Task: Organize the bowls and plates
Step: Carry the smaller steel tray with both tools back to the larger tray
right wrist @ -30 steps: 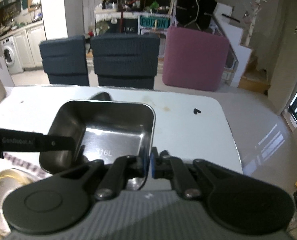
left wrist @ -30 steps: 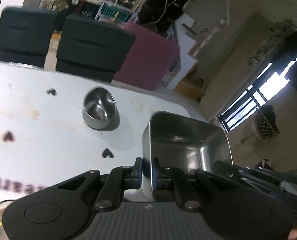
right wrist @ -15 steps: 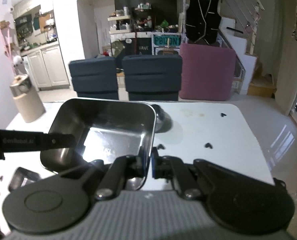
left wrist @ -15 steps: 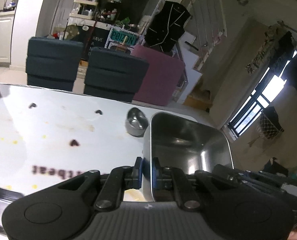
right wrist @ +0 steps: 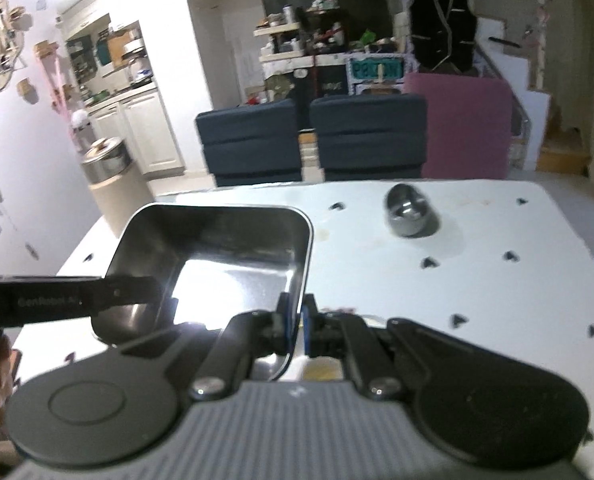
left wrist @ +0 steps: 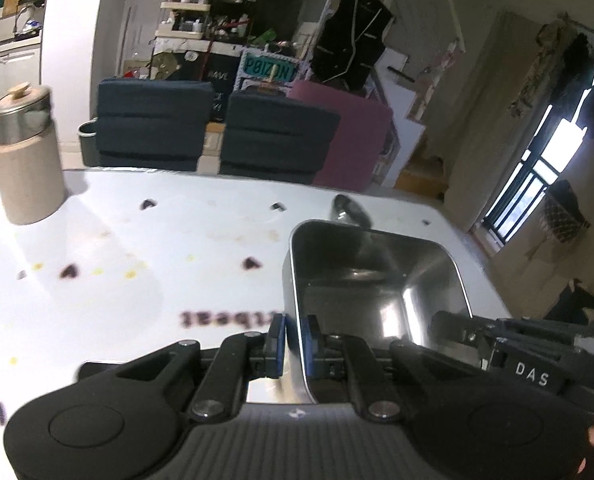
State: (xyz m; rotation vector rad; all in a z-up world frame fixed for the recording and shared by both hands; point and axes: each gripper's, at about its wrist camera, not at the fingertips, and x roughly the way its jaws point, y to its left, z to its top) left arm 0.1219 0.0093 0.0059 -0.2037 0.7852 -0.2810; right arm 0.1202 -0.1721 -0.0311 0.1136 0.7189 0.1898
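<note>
Tray (left wrist: 377, 280) above table (left wrist: 97, 300), small bowl (right wrist: 411, 214) behind it

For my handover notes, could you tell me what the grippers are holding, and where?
Both hold the rectangular steel tray: left gripper clamps its left side wall, right gripper its right side wall.

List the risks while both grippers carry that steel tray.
1. The left gripper and right gripper each pinch only a thin rim of the rectangular steel tray; uneven motion could twist it loose.
2. Carried low, it might clip the small round steel bowl on the white table.
</note>
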